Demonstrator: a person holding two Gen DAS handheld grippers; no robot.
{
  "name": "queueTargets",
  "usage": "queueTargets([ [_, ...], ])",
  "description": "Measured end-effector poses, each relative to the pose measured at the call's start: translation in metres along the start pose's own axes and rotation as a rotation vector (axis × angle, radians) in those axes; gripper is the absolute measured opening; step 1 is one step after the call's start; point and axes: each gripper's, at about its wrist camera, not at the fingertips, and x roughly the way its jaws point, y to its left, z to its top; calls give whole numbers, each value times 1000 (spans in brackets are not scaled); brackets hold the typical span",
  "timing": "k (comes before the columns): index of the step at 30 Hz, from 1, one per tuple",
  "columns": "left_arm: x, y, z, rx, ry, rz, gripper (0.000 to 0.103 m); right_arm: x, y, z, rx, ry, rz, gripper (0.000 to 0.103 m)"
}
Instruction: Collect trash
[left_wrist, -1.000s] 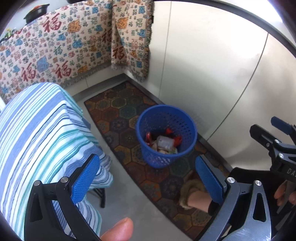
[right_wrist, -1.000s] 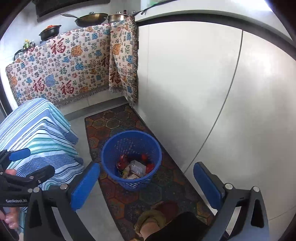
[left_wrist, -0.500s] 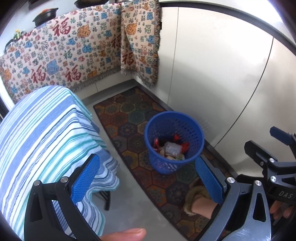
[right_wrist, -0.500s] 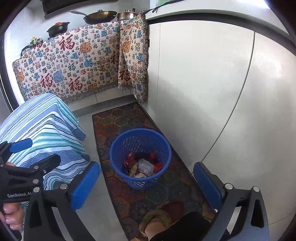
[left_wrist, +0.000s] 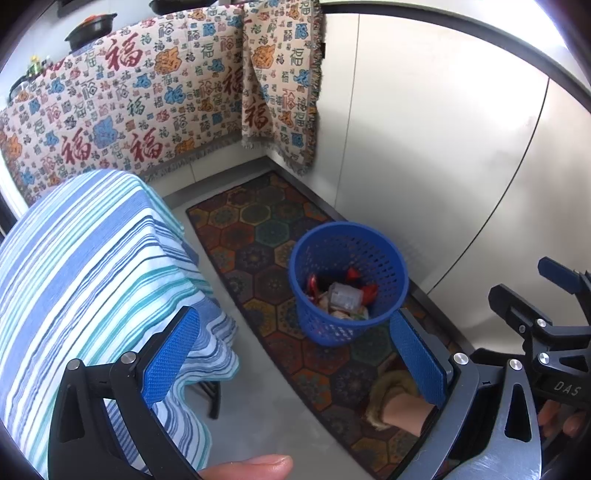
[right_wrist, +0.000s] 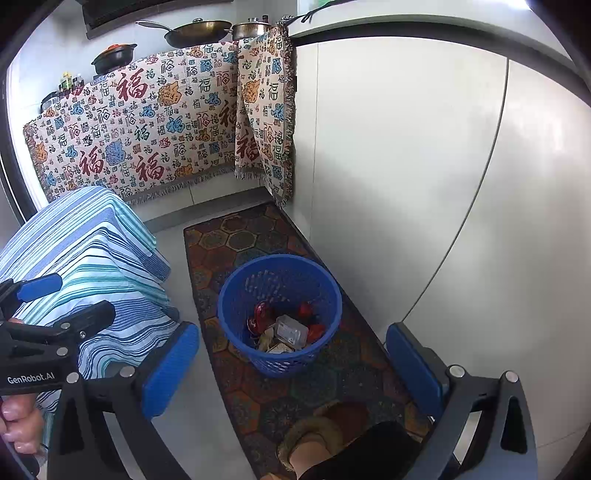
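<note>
A blue mesh bin stands on a patterned rug by the white cabinets; it also shows in the right wrist view. Trash lies in it: red wrappers and a clear plastic box, also seen in the right wrist view. My left gripper is open and empty, held well above the floor, short of the bin. My right gripper is open and empty, above the rug just before the bin. Each gripper shows at the edge of the other's view.
A table with a blue striped cloth stands left of the rug. A patterned cloth hangs over the counter behind, with pans on top. White cabinet doors line the right. A slippered foot stands on the rug.
Both grippers have drawn back and up from the bin, which sits lower and farther off in both views. Both stay open and empty.
</note>
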Motion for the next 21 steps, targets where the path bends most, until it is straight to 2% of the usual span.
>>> queueTargets([
  [21,0,0,2,6,-3,-2,103,1,0,0,-2,4,3,103],
])
